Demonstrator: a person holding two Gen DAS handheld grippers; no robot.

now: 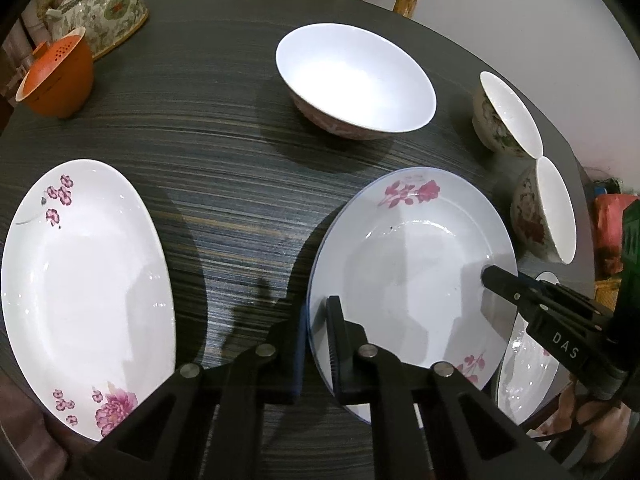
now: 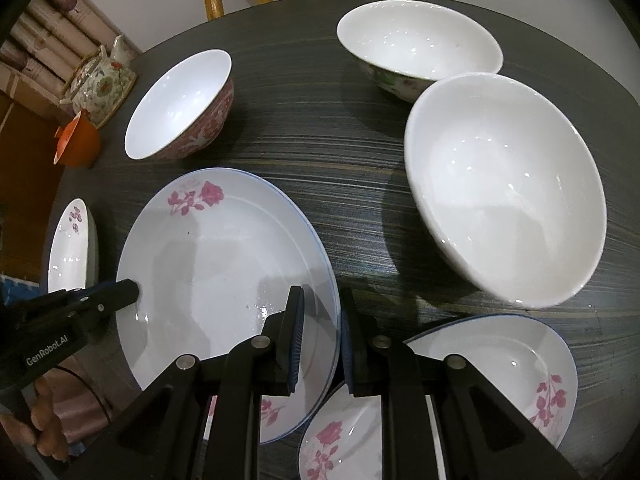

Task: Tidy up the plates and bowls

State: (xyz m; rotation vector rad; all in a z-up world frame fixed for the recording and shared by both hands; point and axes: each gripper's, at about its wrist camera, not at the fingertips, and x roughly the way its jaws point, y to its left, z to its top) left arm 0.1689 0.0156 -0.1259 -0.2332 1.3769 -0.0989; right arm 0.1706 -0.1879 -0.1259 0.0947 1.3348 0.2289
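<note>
Dark streaked table, bamboo chair behind. Left gripper is clamped on the near-left rim of the rose plate; right gripper straddles the opposite rim, jaws narrow and apparently pinching it. Plate sits mid-table, its right edge seemingly over another plate. Oval plate lies to the left, red-patterned bowl beyond, two floral bowls to the right. Risks: thin glazed rim slipping from the pads; uneven lift tilting the plate; its edge clipping the plate beneath or the nearest bowl.
</note>
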